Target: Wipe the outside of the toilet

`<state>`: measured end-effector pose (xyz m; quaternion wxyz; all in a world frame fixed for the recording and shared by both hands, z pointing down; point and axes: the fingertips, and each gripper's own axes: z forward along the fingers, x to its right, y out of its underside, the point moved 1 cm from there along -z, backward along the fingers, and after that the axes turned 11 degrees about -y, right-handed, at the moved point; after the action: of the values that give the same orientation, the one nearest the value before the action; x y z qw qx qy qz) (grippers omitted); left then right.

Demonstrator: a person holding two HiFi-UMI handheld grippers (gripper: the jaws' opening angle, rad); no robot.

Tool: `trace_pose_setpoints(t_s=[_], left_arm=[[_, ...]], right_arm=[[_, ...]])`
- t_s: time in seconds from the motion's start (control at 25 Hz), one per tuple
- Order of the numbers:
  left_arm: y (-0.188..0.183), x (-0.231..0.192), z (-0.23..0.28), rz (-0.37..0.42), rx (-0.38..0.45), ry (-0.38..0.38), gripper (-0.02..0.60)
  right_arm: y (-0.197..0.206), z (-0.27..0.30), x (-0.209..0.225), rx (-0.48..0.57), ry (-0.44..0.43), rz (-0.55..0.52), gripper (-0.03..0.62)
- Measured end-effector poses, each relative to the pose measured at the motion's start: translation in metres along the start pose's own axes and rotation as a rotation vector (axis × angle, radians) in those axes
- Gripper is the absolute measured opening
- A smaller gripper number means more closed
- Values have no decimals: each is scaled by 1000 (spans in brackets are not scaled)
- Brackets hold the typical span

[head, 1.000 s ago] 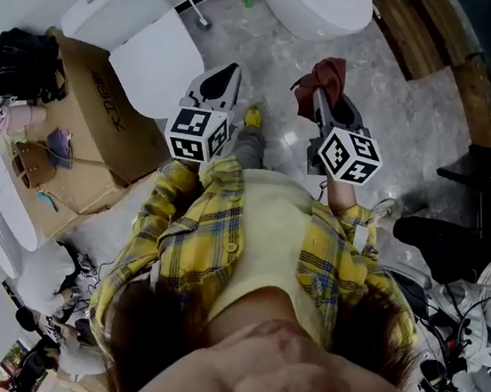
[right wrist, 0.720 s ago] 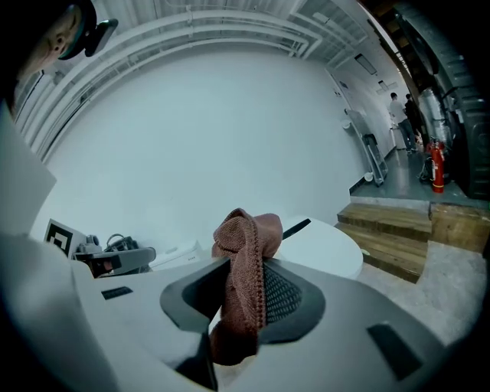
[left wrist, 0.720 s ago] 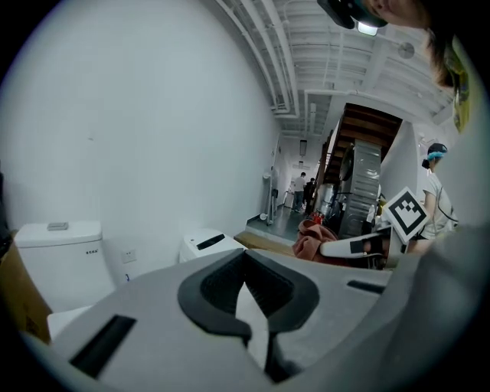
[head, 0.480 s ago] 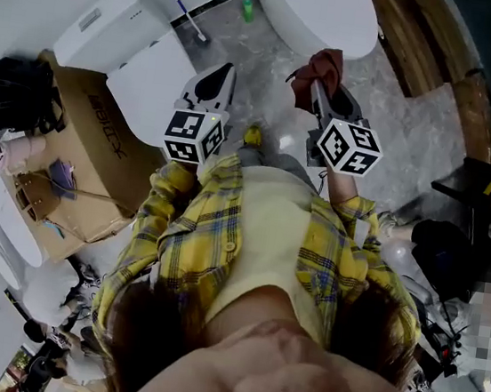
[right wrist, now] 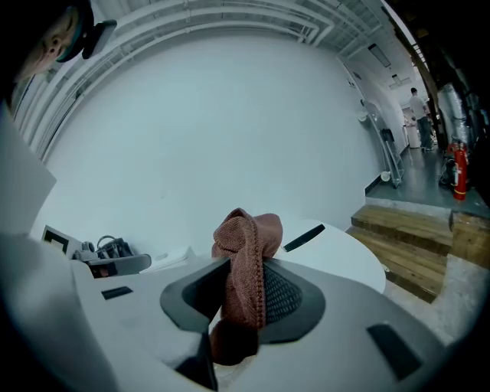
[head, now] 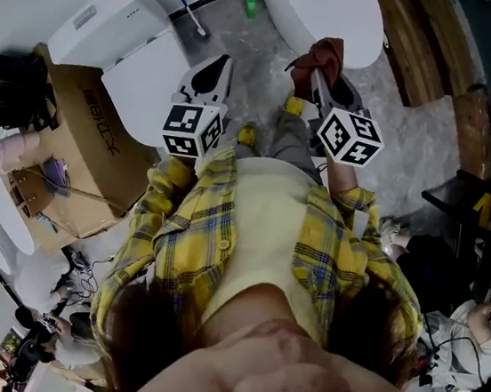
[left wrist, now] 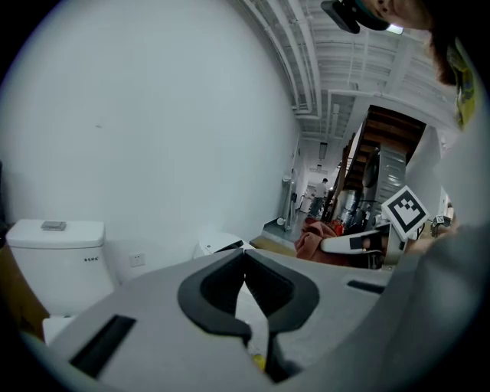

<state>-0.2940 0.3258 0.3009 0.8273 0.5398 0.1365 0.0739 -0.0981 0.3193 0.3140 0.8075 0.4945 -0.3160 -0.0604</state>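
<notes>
A white toilet (head: 328,9) with its lid down stands at the top of the head view; its lid (right wrist: 337,256) lies just beyond the right jaws. My right gripper (head: 320,70) is shut on a reddish-brown cloth (head: 321,62), which bulges up between the jaws (right wrist: 245,260). My left gripper (head: 212,74) is shut with nothing in it, held beside the right one. A second white toilet (head: 139,51) with its tank (left wrist: 57,256) stands to the left. From the left gripper view the cloth (left wrist: 321,237) and the right gripper show at the right.
A cardboard box (head: 81,151) with a black bag (head: 13,88) stands left of me. A toilet brush (head: 191,11) and a small green bottle (head: 249,5) lie on the marble floor between the toilets. Wooden steps (head: 443,55) run along the right. Cables and gear clutter the lower right.
The toilet ahead has come closer and lower in the head view as I step forward. Both grippers stay side by side, the right one still holding the cloth.
</notes>
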Motion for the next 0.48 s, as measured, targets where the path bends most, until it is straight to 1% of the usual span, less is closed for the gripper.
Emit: trace_pose_setpoints(t_s=[0.2,0.36,0.48], left_arm=[[-14,-2,37,2,22,-94,9],[-24,10,73,22,22,-124,9],[-30,19,102,35,24,-151,9]], right_arm=[[-24,31,25,-15,-75,-29,123],[-47,48,54,-35,-115,-49,123],[-64,54,82,-50,-123,-65,123]])
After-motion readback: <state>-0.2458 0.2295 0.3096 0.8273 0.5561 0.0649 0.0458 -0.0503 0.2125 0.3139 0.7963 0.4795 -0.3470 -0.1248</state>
